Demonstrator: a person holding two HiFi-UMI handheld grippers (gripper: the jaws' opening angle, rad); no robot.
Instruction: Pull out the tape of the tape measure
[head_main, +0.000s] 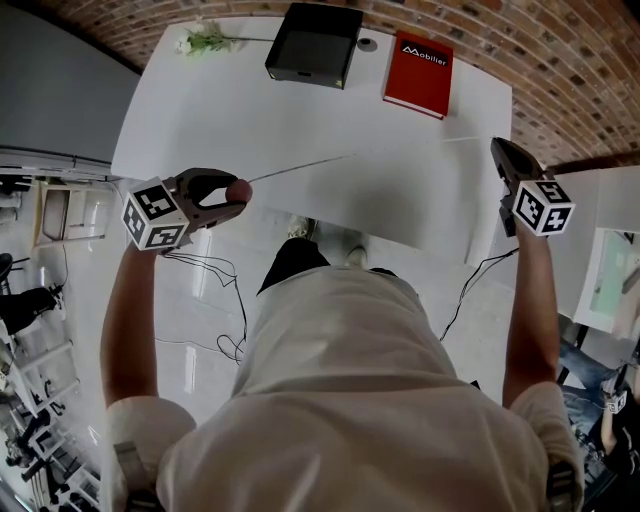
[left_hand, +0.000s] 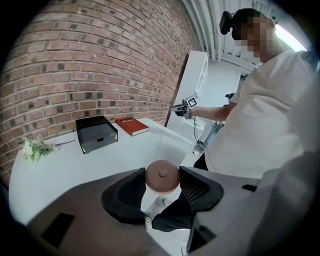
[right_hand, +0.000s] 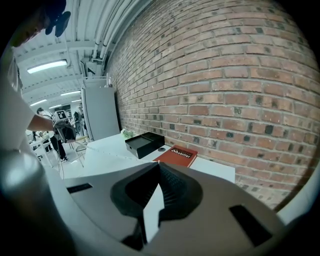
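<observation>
Tape measure (left_hand: 162, 181): round reddish-brown case, pinched by left gripper (left_hand: 162, 173).
Tape (head_main: 300, 168): thin, white, taut; end clamped in right gripper (right_hand: 159, 170).
Unclear: tape's markings.

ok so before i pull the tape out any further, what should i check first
1. Left gripper clamped on the tape measure: ok, both jaws press the sides of the round brown case.
2. Right gripper shut on the tape: ok, the white strip is pinched between closed jaws.
3. Tape unsnagged between the grippers: ok, it runs as one straight thin line above the table.
4. Red book and black box clear of the tape: ok, both lie at the far edge by the wall.
5. Tape left inside the case: cannot tell.
</observation>
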